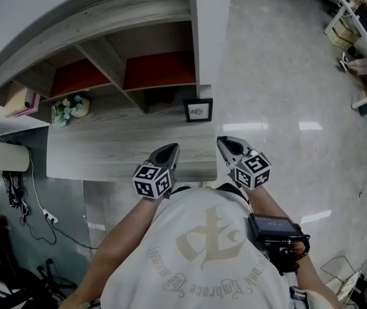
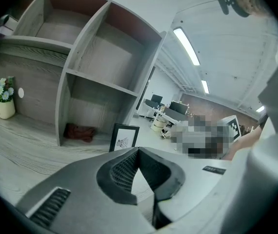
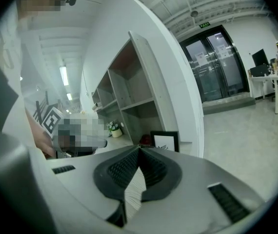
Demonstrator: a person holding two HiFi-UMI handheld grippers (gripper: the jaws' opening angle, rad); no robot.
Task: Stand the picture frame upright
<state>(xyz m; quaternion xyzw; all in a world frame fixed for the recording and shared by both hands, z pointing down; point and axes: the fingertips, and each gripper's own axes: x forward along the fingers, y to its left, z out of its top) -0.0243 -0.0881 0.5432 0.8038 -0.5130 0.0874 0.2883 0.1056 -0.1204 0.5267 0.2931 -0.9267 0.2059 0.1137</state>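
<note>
Head view: above the person, aimed steeply down, picture frame (image 1: pixel 198 110) farther off, ahead at top centre. Left gripper view: low over the desk (image 2: pixel 17 150), front-left of the frame, facing it, near. Right gripper view: same height, in front of the frame, facing it. All three share the frame, the shelf unit (image 1: pixel 116 63) behind it and the flower pot (image 1: pixel 71 108) to its left
</note>
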